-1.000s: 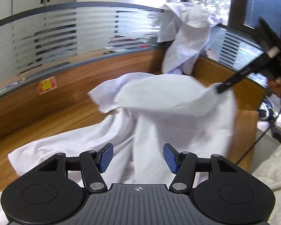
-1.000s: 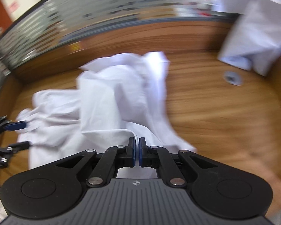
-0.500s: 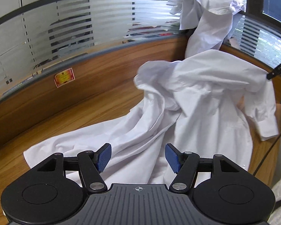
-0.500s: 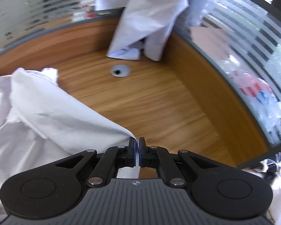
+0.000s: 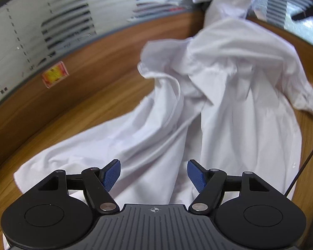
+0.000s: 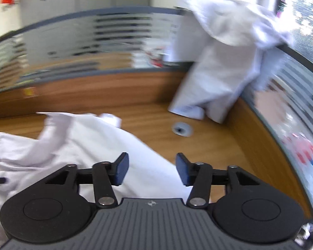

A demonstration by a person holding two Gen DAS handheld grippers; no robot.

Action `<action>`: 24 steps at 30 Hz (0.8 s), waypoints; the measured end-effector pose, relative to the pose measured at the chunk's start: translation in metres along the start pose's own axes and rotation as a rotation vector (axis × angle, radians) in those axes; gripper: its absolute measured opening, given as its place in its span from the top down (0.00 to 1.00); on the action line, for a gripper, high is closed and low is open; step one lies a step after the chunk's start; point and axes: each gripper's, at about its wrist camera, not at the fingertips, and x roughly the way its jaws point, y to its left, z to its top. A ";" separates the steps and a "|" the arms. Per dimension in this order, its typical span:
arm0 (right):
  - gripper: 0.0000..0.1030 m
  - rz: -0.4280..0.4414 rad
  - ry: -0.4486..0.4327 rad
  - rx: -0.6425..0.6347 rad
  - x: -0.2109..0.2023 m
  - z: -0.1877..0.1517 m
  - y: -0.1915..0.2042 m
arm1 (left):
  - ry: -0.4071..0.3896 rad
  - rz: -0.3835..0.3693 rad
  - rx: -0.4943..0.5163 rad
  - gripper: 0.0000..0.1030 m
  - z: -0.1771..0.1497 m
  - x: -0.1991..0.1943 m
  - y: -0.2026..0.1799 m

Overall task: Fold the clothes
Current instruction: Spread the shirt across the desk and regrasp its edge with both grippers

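both tongs gape, holding nothing. the rumpled white cotton shirt [image 5: 208,108] sprawls ahead of the left gripper [image 5: 153,175] and left of the right gripper [image 6: 150,169]; grab distinct hems, pull flat.

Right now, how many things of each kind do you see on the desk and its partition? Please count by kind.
White shirts: 2, one spread on the desk, one hung over the partition
Grey cable grommet: 1
Red-yellow sticker: 1
Open grippers: 2, left, right
Total: 6
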 end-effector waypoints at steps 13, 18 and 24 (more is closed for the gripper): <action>0.21 0.131 0.078 -0.304 0.077 0.023 0.082 | 0.082 0.041 0.029 0.67 -0.004 0.041 0.001; 0.21 0.094 0.135 -0.476 0.112 0.020 0.103 | 0.016 0.059 -0.025 0.93 0.000 0.019 0.010; 0.80 0.070 0.188 -0.527 0.130 0.017 0.103 | -0.089 0.109 -0.115 0.95 0.008 -0.018 0.026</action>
